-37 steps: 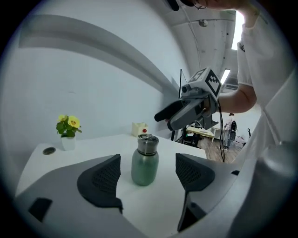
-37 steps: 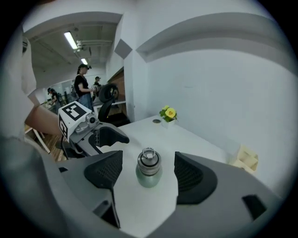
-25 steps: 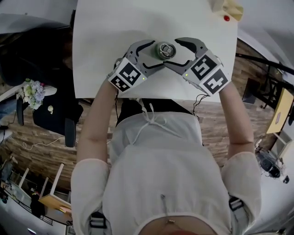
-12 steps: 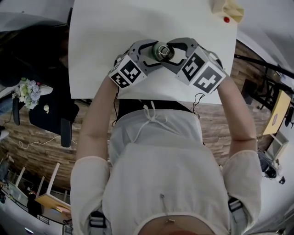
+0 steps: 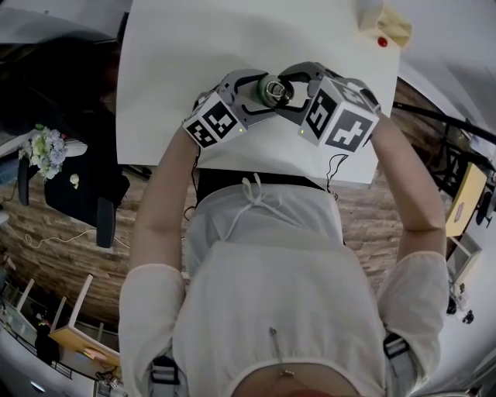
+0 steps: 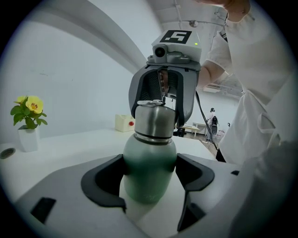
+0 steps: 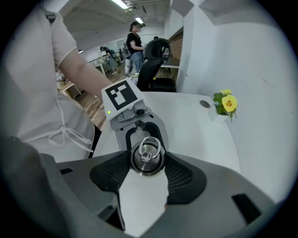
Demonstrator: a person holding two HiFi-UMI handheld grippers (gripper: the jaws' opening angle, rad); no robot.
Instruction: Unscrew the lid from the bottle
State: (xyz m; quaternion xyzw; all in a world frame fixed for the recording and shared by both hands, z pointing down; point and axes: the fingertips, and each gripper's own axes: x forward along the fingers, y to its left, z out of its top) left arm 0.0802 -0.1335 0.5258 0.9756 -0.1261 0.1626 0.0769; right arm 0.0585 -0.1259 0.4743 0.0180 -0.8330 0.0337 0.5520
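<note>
A green bottle point(image 6: 150, 167) with a steel lid point(image 6: 155, 118) stands upright on the white table point(image 5: 178, 70). My left gripper point(image 6: 150, 174) comes in from the side and is shut on the green body, both pads pressing it. From above, my right gripper point(image 7: 147, 162) is shut on the lid point(image 7: 147, 158), whose ring handle faces its camera; its jaws have just been closing around that lid. In the head view the two grippers meet over the bottle point(image 5: 267, 89), left gripper point(image 5: 260, 93) on the left and right gripper point(image 5: 285, 89) on the right.
A small pot with a yellow flower point(image 6: 29, 125) stands at one end of the table. A white box with a red button point(image 5: 384, 23) sits at the far right corner. The table's near edge point(image 5: 256, 167) is against the person's body. People and an office chair point(image 7: 156, 51) are in the background.
The right gripper's jaws went from wide around the lid to closed on it, and its marker cube rolled. The left gripper and the bottle stayed put.
</note>
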